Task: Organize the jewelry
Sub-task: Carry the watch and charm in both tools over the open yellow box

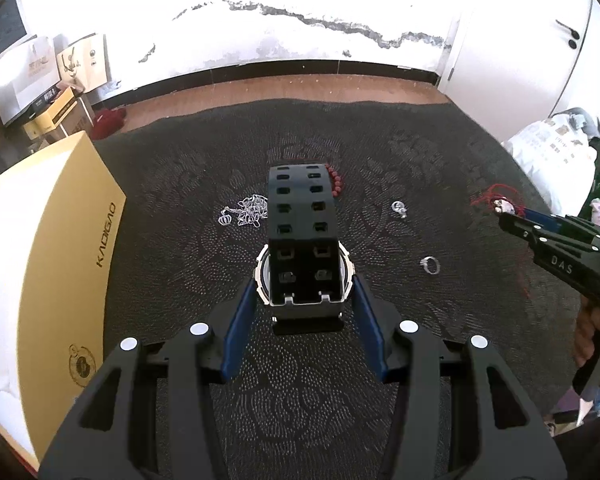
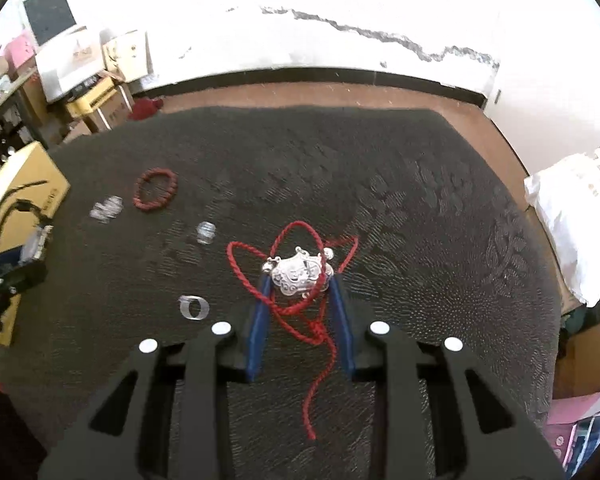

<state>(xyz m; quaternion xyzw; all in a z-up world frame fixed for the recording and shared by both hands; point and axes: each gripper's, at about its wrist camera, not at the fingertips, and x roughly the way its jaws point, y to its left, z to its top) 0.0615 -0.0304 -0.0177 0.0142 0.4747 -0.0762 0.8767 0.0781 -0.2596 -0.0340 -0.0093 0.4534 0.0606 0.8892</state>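
Both grippers grasp jewelry: my left gripper [image 1: 305, 294] clamps the black watch [image 1: 302, 240], my right gripper [image 2: 299, 286] pinches the silver pendant [image 2: 298, 276] on its red cord [image 2: 236, 258].

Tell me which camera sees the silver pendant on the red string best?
The right wrist view: the silver pendant sits big and clear between the right gripper fingers. The left wrist view shows it only tiny at that gripper's tip.
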